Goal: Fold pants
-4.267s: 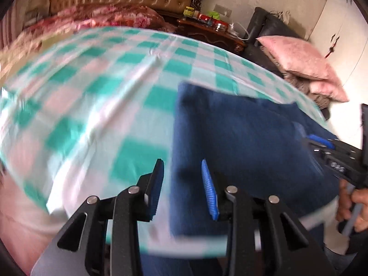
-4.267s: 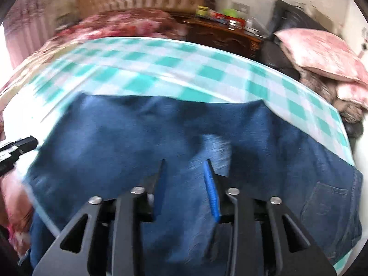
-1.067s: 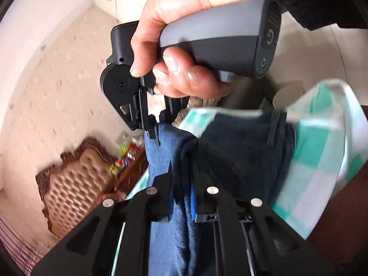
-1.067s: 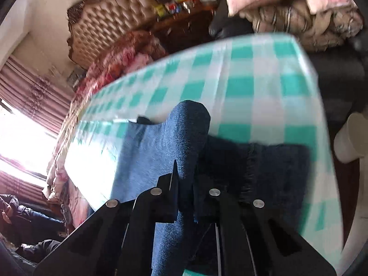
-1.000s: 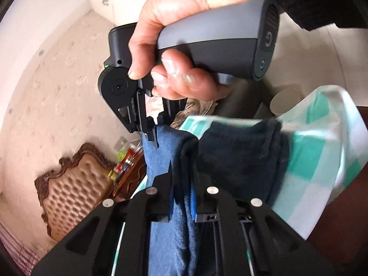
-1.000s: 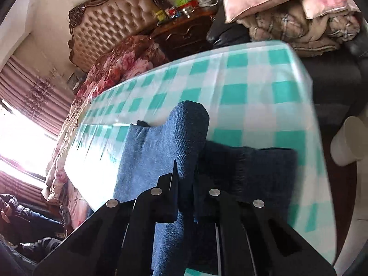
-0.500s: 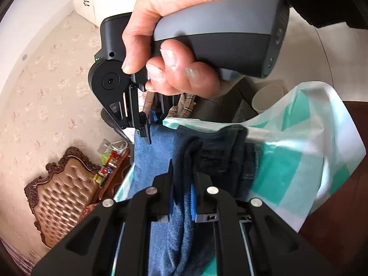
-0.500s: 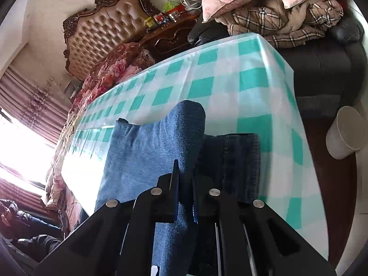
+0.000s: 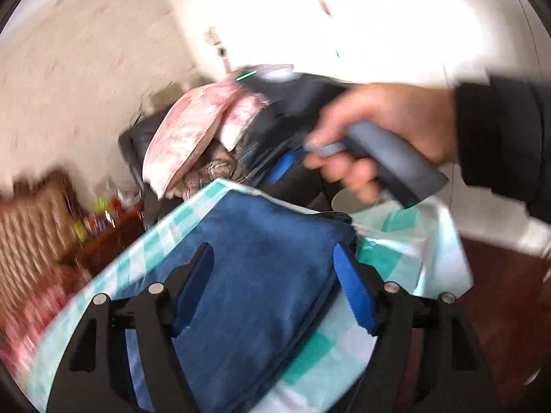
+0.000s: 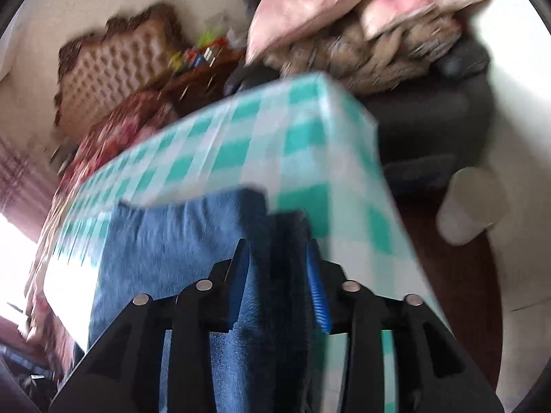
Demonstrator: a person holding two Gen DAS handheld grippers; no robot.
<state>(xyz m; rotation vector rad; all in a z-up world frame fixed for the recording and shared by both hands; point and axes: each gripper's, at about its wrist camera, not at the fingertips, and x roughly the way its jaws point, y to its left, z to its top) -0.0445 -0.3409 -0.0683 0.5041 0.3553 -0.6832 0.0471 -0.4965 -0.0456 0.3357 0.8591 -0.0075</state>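
Now both jaws are opening off the thick, floppy folded blue denim pants (image 9: 255,275), left gripper (image 9: 275,289) wide, right gripper (image 10: 277,282) narrower, cloth between them; best pinched at a folded edge.

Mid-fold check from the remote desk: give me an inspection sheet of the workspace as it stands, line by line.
Surface: table under a green-and-white checked cloth; its near corner shows.
Job's things: blue jeans lie folded in layers near the cloth's edge.
Clutter: nothing seen on the cloth besides the jeans.
Grippers: left gripper jaws opening, wide apart over the jeans, pads clear of the fabric. Right gripper jaws opening, a denim fold between them; held by a hand in a dark sleeve.
Cables: nothing seen.
Surroundings: pink pillows on a dark sofa, tufted headboard, wooden side table with small items, white bin on the floor. Both views are blurred.
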